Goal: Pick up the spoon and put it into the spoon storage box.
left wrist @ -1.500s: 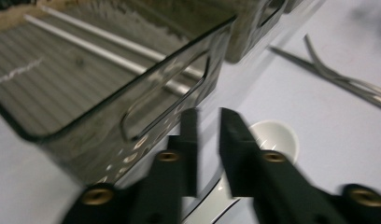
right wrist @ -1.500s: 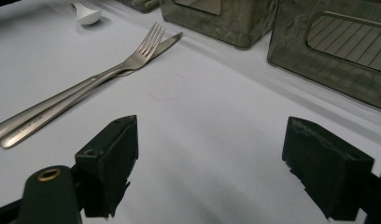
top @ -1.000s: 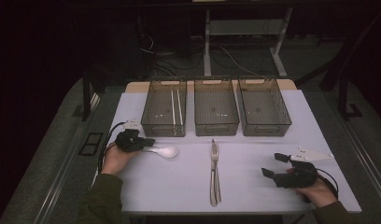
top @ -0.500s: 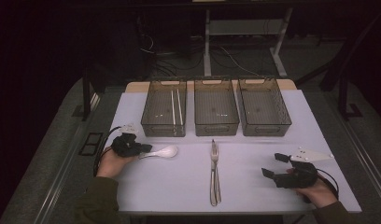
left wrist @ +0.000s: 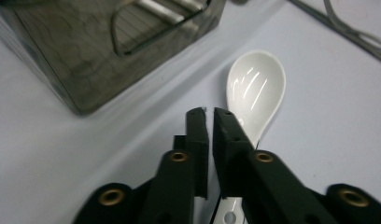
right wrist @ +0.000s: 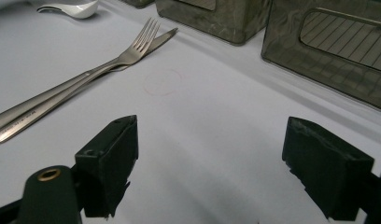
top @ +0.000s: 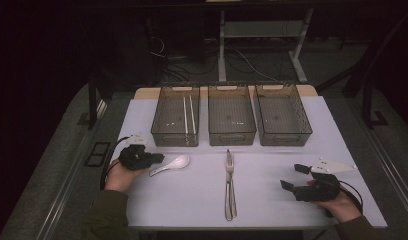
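Glossy white ceramic soup spoon flat on the pale table cover, just in front of the leftmost smoky translucent plastic bin, near that bin's front right corner. Handle largely hidden under the black left gripper; only the oval bowl and a stub of handle end visible in the left gripper view. Jaws there narrow, a thin slit between the pads, having just been opening slightly, the handle beneath them rather than clamped between them. Inside that bin: two thin pale chopsticks lying lengthwise, surface detail hard to make out through the tinted walls. Middle bin and right bin beside it, ribbed floors, contents unclear. To the right of the leftmost bin and nearer the person, a steel fork lying on a steel knife, handles cut off in the right gripper view. Farther right, black right gripper with jaws wide apart, holding nothing.
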Demonstrator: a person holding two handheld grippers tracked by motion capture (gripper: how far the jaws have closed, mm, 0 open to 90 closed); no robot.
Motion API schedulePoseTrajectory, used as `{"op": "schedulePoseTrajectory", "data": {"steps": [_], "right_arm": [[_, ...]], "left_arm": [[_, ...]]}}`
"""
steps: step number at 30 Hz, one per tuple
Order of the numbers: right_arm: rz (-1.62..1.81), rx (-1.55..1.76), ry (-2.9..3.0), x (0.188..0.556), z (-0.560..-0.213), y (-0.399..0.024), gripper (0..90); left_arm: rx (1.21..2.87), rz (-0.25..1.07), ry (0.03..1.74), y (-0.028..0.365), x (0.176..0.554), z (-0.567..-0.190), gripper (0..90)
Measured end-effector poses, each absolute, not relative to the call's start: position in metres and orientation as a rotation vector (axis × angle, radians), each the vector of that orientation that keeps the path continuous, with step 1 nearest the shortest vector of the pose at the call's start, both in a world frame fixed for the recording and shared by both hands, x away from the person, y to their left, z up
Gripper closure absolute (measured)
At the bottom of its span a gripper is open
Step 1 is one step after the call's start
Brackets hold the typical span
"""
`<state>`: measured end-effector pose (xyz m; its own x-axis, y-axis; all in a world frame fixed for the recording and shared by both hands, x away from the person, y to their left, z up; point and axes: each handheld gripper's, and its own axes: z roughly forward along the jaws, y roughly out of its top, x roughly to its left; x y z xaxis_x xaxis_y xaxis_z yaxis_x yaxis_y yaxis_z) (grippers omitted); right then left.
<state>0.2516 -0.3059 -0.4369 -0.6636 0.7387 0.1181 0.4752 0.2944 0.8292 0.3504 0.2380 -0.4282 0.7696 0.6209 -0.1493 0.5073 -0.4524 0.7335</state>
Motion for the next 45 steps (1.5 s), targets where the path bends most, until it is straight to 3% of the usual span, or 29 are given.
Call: {"op": "schedulePoseTrajectory", "data": {"steps": [5,15,45], "right_arm": [[1.306,1.099,2.282,0.252,-0.437,-0.305,18.2],[1.301,1.098,2.286,0.252,-0.437,-0.305,18.2],[1.298,1.098,2.282,0.252,-0.437,-0.305,18.2]], "left_arm": [[2.098,0.189,0.831,0.232,0.348,-0.424,65.3],[2.150,0.154,0.767,0.211,0.348,-0.430,52.7],[2.269,0.130,0.714,0.198,0.348,-0.445,61.2]]}}
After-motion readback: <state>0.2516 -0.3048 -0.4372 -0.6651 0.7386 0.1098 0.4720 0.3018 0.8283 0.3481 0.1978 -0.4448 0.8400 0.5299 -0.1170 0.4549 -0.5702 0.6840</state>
